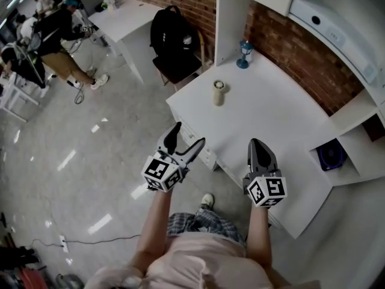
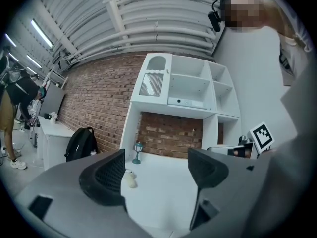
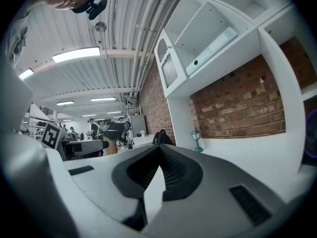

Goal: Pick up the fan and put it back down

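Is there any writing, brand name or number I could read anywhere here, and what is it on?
No words, numbers or brand names are readable in any view.
Left marker cube on the left gripper: black-and-white square pattern, no letters.
Right marker cube on the right gripper: the same kind of pattern, no letters.
Backpack: a small pale mark, too small to read.

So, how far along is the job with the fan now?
Nothing looks done yet. The left gripper is open and empty, the right gripper is shut on nothing; both hover near the desk's front edge. The cream cylinder and the small teal lamp stand untouched further back. Picking up and setting down are both left.
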